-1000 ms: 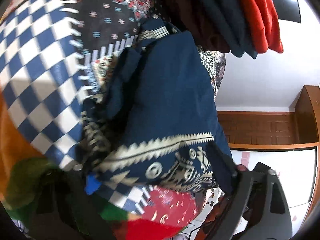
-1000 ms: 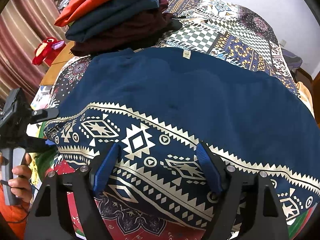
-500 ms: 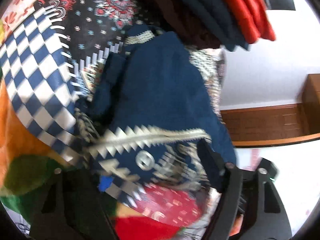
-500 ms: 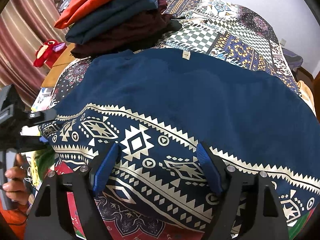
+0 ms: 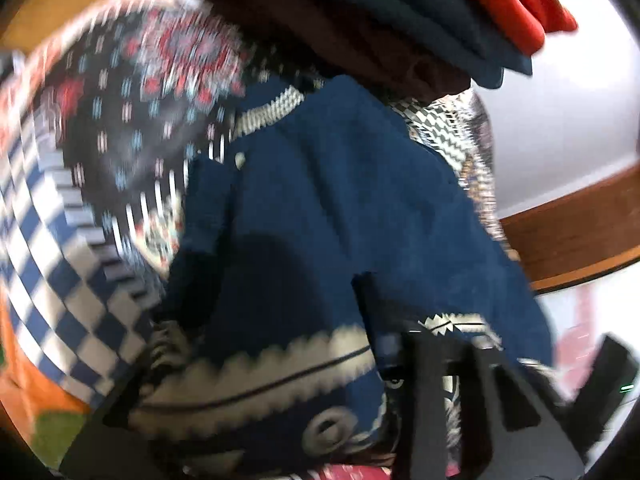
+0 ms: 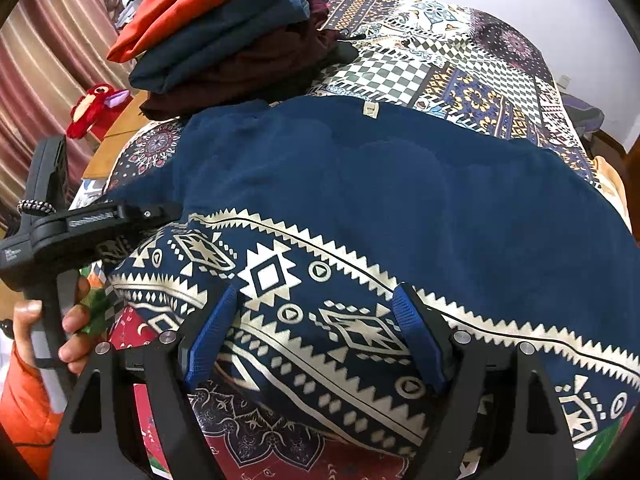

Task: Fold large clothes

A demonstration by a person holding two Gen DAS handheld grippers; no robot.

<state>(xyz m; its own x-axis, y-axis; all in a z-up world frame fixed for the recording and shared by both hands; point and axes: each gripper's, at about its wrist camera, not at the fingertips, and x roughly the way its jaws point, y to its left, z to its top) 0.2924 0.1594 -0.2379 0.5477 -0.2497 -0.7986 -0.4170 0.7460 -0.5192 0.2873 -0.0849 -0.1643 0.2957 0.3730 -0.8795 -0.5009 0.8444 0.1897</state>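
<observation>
Across the left wrist view, heavy motion blur. Navy garment (image 5: 340,208) with cream geometric border spread on the patchwork bedspread (image 5: 60,248); left gripper (image 5: 280,364) closing, border hem lying between the fingers, one finger (image 5: 400,320) laid over the cloth. Cannot tell from this blurred view alone whether the pads already press. Stack of folded clothes (image 5: 400,12) at top of view: three counted, maroon below, dark blue middle, orange-red on top. From the right wrist view, sharper. Same garment (image 6: 400,184) flat across the bedspread (image 6: 460,68), neck label at the far edge, border band nearest. Right gripper (image 6: 320,340) released, blue-padded fingers (image 6: 416,336) wide apart and straddling the border band, nothing clamped. Left gripper (image 6: 160,216) seen at the garment's left edge with cloth bunched at its tip, so read as pinching the hem corner; hand (image 6: 48,328) on its handle, orange sleeve below. Stack (image 6: 224,40) again three pieces; one red plush toy (image 6: 94,106) beyond the bed. Step judged: taking hold of the left bottom corner for the first fold, task early for this garment. Next move calls for clamping the right gripper on the hem, then lifting both toward the neck edge. Counts: one garment laid out, two grippers, three folded pieces.
</observation>
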